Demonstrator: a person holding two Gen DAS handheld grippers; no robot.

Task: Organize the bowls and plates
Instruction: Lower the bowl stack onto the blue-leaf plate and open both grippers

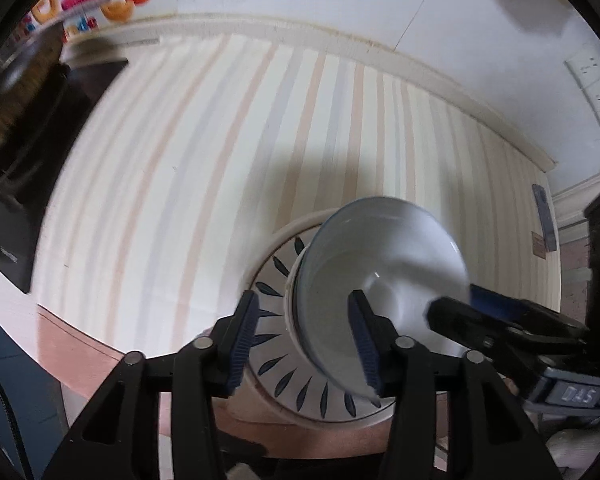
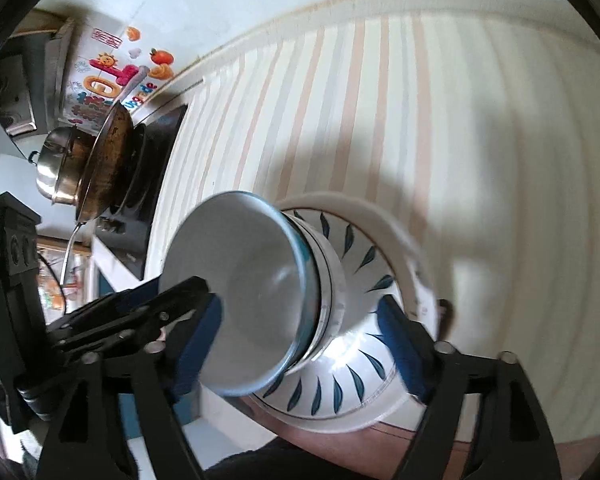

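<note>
A stack of dishes sits at the near edge of a striped tablecloth (image 1: 228,152), low and right of centre in the left wrist view and low centre in the right wrist view. At the bottom is a white plate (image 1: 296,396) with dark blue leaf marks ringing its inner face; on it stands a white bowl (image 2: 334,280), and nested in that a blue-rimmed bowl (image 1: 384,276) with a pale, bare inside. In the left wrist view the left gripper (image 1: 306,344) fills the bottom of the frame, its two blue-padded fingers spread apart: one pad lies over the plate's leaf ring, the other shows in front of the blue-rimmed bowl's inside, and neither presses on anything. The right gripper (image 2: 304,344) stands spread wider in its own view, one finger low left of the bowls and the other low right over the plate's rim, with the stack showing between them and no pad on it. Each gripper also shows in the other's view: the right gripper at the right edge of the left wrist view, the left gripper at the left edge of the right wrist view. In the upper left of the right wrist view a steel pot (image 2: 56,172) and a browned pan (image 2: 104,160) sit on a black stove (image 2: 156,168), below colourful wall stickers (image 2: 112,76). A wall socket (image 1: 594,80) shows at the upper right of the left wrist view.
</note>
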